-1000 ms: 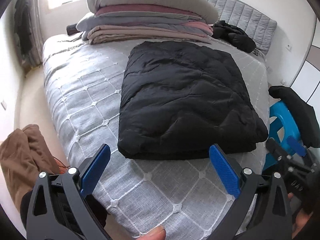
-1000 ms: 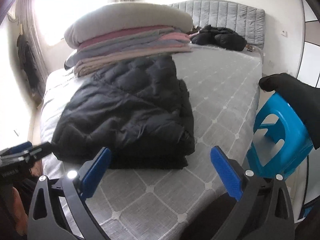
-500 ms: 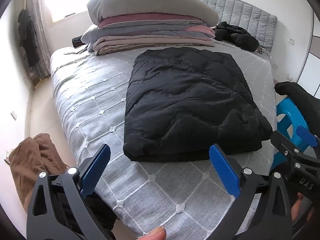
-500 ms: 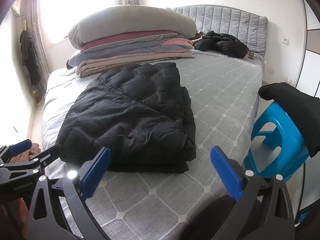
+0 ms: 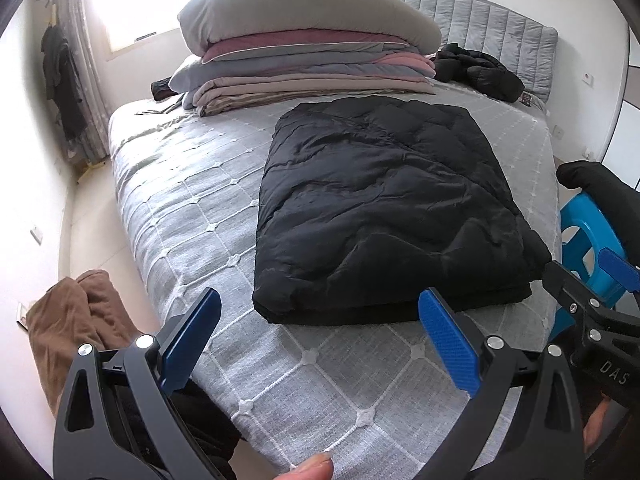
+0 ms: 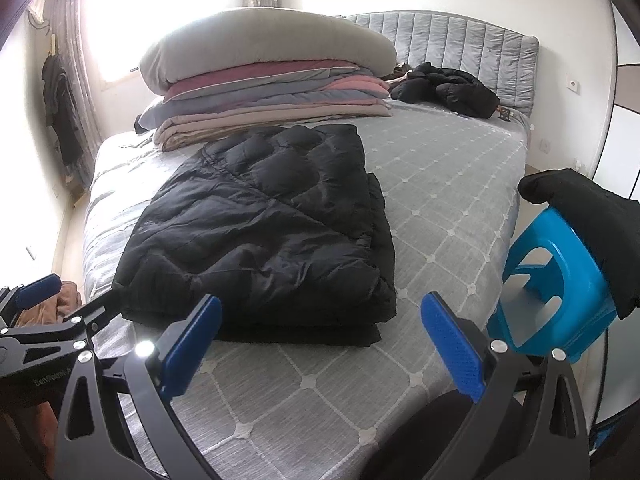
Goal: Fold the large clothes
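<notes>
We hold the left gripper (image 5: 320, 336) spread wide, empty, above the bed (image 5: 192, 216) edge | right gripper (image 6: 320, 336) likewise spread, pinching nothing | black puffer jacket (image 5: 384, 216) — folded into a flat rectangle — lies mid-bed, near the stacked bedding (image 5: 304, 60) | blue stool (image 6: 556, 280) beside the bed.

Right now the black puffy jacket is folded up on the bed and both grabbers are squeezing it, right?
Not quite. The black puffy jacket is folded on the bed, but neither grabber is squeezing it. The left wrist view shows the left gripper open and short of the jacket; the right wrist view shows the right gripper open and empty too.
</notes>
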Motion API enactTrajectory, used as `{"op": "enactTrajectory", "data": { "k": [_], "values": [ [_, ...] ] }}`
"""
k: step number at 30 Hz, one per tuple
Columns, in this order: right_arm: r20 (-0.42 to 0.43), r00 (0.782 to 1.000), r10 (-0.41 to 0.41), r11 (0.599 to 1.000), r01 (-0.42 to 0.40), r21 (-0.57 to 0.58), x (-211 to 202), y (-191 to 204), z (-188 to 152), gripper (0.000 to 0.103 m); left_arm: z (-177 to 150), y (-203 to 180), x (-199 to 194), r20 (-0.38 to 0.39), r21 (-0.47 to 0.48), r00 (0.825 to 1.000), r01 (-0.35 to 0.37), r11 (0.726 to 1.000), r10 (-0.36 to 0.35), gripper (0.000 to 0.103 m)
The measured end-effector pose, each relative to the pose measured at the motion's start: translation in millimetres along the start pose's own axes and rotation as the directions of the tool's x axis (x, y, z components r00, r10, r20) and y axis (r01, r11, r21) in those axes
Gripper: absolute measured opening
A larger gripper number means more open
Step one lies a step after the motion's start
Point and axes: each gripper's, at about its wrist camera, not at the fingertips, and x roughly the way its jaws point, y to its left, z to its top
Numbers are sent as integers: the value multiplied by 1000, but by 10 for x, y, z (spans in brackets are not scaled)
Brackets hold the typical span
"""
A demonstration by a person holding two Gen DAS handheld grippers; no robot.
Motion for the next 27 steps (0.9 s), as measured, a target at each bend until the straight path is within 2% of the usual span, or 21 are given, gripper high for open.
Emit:
{"op": "enactTrajectory", "data": {
  "k": [27],
  "values": [
    [-17,1000,12,1000,-12,-9,42,19,-20,96,-11,-13,-29,7,10,1000,-6,1000,6,95]
  ]
}}
